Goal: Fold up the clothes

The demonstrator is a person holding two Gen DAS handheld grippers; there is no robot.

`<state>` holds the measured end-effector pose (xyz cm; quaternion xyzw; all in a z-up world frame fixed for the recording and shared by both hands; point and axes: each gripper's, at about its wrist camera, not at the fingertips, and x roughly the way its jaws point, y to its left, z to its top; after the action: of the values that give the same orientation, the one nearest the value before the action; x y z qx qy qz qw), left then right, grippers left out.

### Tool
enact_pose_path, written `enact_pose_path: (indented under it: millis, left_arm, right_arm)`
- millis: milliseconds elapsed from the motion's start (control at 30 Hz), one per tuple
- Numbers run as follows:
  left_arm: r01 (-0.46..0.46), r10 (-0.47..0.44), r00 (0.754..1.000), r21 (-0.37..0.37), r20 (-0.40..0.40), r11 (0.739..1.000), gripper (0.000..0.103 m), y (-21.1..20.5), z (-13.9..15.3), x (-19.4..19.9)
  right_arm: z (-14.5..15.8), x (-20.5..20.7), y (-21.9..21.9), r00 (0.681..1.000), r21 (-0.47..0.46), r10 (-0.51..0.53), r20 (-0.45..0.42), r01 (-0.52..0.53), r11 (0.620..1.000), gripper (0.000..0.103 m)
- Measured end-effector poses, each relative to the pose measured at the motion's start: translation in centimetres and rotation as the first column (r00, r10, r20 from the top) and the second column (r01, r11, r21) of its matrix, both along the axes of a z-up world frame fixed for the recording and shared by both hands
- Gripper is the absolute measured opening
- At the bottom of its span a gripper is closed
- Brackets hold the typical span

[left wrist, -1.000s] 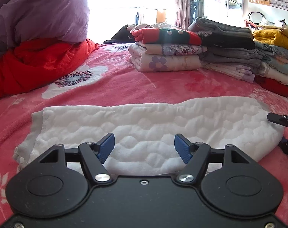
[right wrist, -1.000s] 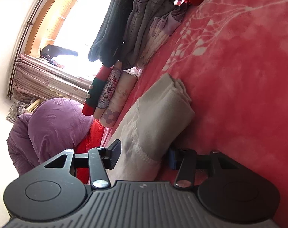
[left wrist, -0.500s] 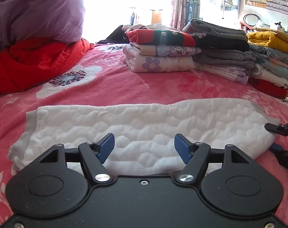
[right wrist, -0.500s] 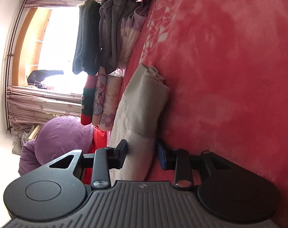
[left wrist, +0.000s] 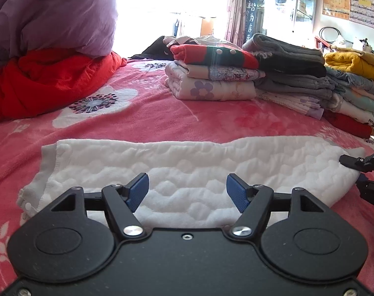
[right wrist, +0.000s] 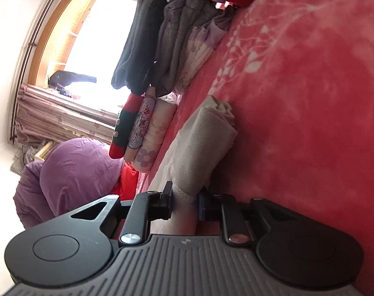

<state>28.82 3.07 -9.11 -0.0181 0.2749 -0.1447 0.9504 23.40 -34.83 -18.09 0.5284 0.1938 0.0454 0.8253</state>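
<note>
A white quilted garment [left wrist: 187, 162] lies folded into a long strip across the pink bedspread [left wrist: 162, 118]. My left gripper [left wrist: 187, 194] hovers over the strip's near edge, open, with nothing between its blue pads [left wrist: 137, 192]. My right gripper [right wrist: 185, 197] is turned on its side at the garment's right end [right wrist: 201, 148]. Its jaws are closing, and the bunched end of the cloth is pinched between them. In the left wrist view the right gripper [left wrist: 354, 172] shows at the far right, one finger above the cloth's end and one below.
Stacks of folded clothes [left wrist: 211, 74] line the back of the bed, running right to a yellow piece [left wrist: 354, 64]. A purple duvet [left wrist: 51, 14] sits on red bedding [left wrist: 39, 81] at the back left. A bright window lies beyond.
The right gripper's jaws have narrowed from wide apart to pinching the garment's end. The left gripper has kept still and open.
</note>
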Motion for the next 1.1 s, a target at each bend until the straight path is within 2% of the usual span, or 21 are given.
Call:
enact_pose_path:
  millis: [100, 233, 367, 467, 567, 633, 767, 867, 900, 967, 1100]
  left_arm:
    - [-0.043, 0.043, 0.999, -0.053, 0.002, 0.998, 0.07, 1.9, 0.5, -0.1]
    - [-0.081, 0.08, 0.997, -0.151, -0.01, 0.985, 0.07, 5.1, 1.0, -0.4]
    - [-0.129, 0.124, 0.992, -0.271, -0.036, 0.954, 0.07, 9.0, 1.3, -0.6]
    - [-0.169, 0.158, 0.986, -0.393, -0.059, 0.904, 0.07, 11.9, 1.6, -0.6]
    - [-0.201, 0.177, 0.98, -0.538, -0.096, 0.819, 0.07, 14.5, 1.6, -0.5]
    - [-0.224, 0.188, 0.974, -0.608, -0.123, 0.761, 0.07, 16.0, 1.3, -0.4]
    - [-0.268, 0.205, 0.963, -0.726, -0.176, 0.633, 0.07, 18.9, 0.6, -0.4]
    - [-0.292, 0.212, 0.955, -0.802, -0.209, 0.521, 0.07, 21.1, -0.1, -0.7]
    - [-0.299, 0.215, 0.952, -0.816, -0.218, 0.494, 0.07, 21.6, -0.2, -0.8]
    - [-0.311, 0.22, 0.948, -0.829, -0.232, 0.464, 0.07, 22.4, -0.4, -0.9]
    - [-0.332, 0.215, 0.941, -0.827, -0.26, 0.453, 0.07, 22.9, -0.6, -0.9]
  right_arm:
    - [3.0, 0.1, 1.1, 0.999, -0.122, 0.017, 0.039, -0.012, 0.992, 0.021]
    - [7.6, 0.2, 4.1, 0.992, -0.276, 0.028, 0.119, 0.006, 0.961, 0.021]
    - [11.4, 0.9, 9.1, 0.976, -0.449, 0.103, 0.191, -0.007, 0.894, 0.021]
    - [13.2, 1.9, 13.3, 0.957, -0.56, 0.193, 0.216, -0.04, 0.827, 0.019]
    - [14.4, 2.7, 17.5, 0.937, -0.65, 0.271, 0.222, -0.065, 0.757, 0.018]
    - [14.6, 3.3, 20.3, 0.924, -0.703, 0.316, 0.215, -0.078, 0.706, 0.018]
    - [14.3, 4.4, 26.0, 0.897, -0.806, 0.407, 0.172, -0.11, 0.581, 0.018]
    - [13.3, 5.0, 31.0, 0.872, -0.891, 0.479, 0.104, -0.132, 0.434, 0.017]
    - [12.7, 4.9, 32.8, 0.862, -0.92, 0.5, 0.077, -0.131, 0.368, 0.017]
    - [11.4, 4.9, 35.6, 0.842, -0.96, 0.539, 0.032, -0.125, 0.251, 0.017]
    - [8.9, 3.9, 39.7, 0.817, -0.995, 0.575, -0.044, -0.087, 0.048, 0.017]
